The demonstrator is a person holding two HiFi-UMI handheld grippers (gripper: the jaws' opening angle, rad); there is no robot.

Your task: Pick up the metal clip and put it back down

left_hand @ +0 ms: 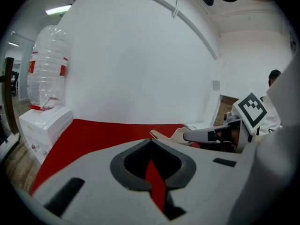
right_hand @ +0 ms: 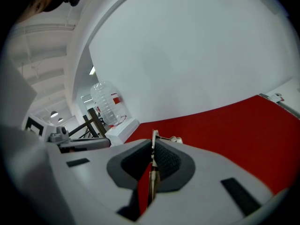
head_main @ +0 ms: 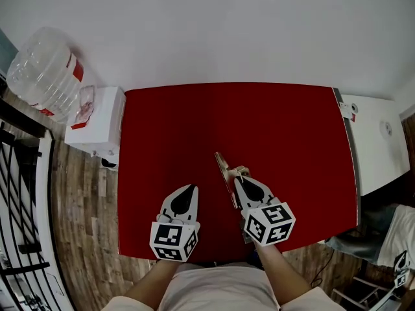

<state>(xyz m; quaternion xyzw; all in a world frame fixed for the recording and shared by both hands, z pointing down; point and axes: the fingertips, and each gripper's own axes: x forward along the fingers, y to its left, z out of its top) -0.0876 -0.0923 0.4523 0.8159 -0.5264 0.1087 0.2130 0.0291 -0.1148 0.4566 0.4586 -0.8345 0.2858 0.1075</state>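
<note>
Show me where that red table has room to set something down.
On the red table, the far half up to the wall and the right side are bare. Crowded near the front: left gripper, right gripper holding the metal clip.

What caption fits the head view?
Right gripper holds the metal clip over a red table; left gripper empty.

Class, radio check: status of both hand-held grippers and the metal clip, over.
Left hand-held gripper shut, empty, above the red table. Right hand-held gripper shut on the metal clip. Nothing in the way.
</note>
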